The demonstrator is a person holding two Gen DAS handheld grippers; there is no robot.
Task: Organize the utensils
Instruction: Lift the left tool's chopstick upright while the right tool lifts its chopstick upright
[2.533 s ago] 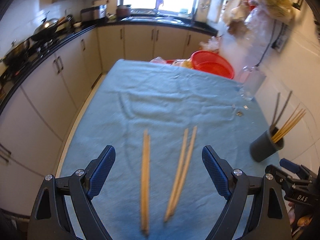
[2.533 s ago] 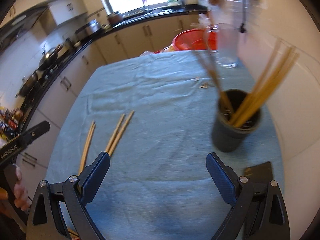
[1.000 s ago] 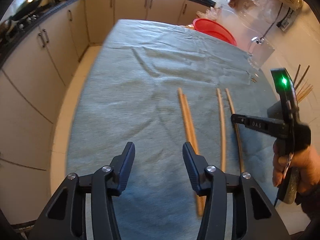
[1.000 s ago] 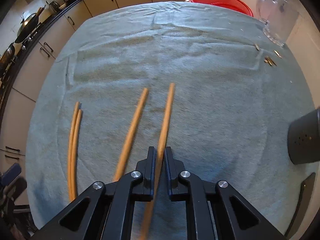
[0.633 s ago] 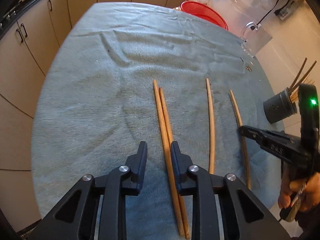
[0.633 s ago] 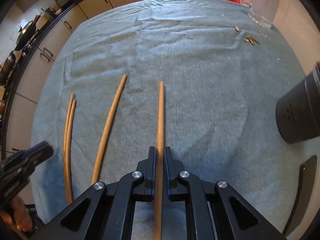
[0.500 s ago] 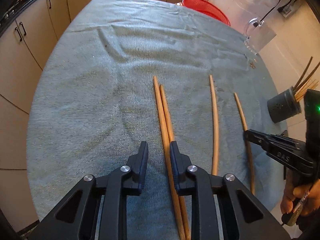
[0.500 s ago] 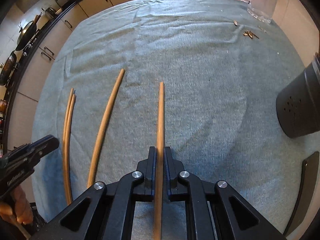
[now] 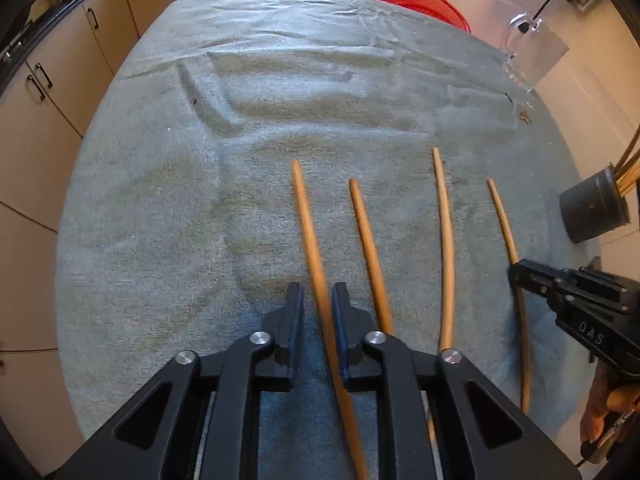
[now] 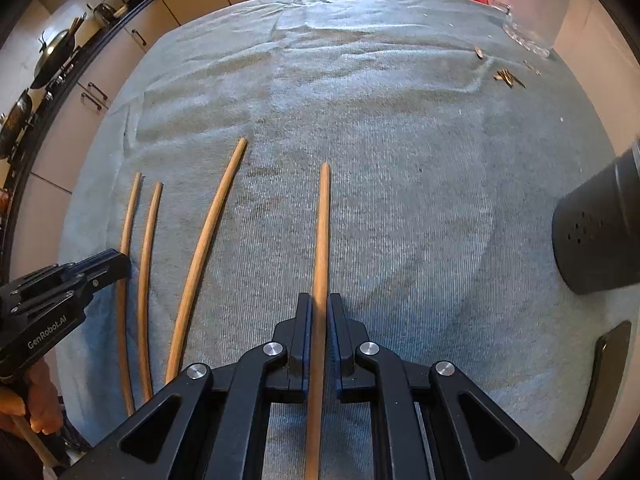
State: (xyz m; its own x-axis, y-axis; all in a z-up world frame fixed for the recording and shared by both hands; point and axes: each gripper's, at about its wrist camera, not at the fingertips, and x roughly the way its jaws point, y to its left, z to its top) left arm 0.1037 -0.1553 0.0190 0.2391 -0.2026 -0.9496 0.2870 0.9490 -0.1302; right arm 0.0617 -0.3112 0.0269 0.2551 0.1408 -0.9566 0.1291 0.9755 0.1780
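Observation:
Four wooden chopsticks lie lengthwise on the blue-grey cloth (image 10: 400,140). My left gripper (image 9: 317,294) points steeply down, its jaws closing the last bit onto the leftmost chopstick (image 9: 306,220), which runs skewed between the pads against the right one. Its mate (image 9: 366,236) lies just right of that finger. A third chopstick (image 9: 446,232) lies loose further right. My right gripper (image 10: 319,304) is shut on the rightmost chopstick (image 10: 322,220), which sticks out straight ahead. A dark perforated holder (image 10: 592,240) with several chopsticks in it stands at the right.
A red basin (image 9: 416,0) and a clear glass jug (image 9: 536,52) stand at the far end of the table. Small scraps (image 10: 506,76) lie near the jug. Kitchen cabinets (image 9: 48,80) run along the left. A dark flat object (image 10: 608,368) sits at the near right edge.
My left gripper came down over the left pair and its jaws narrowed from wide apart to a slit around one stick, which split from its mate. The right gripper kept its hold.

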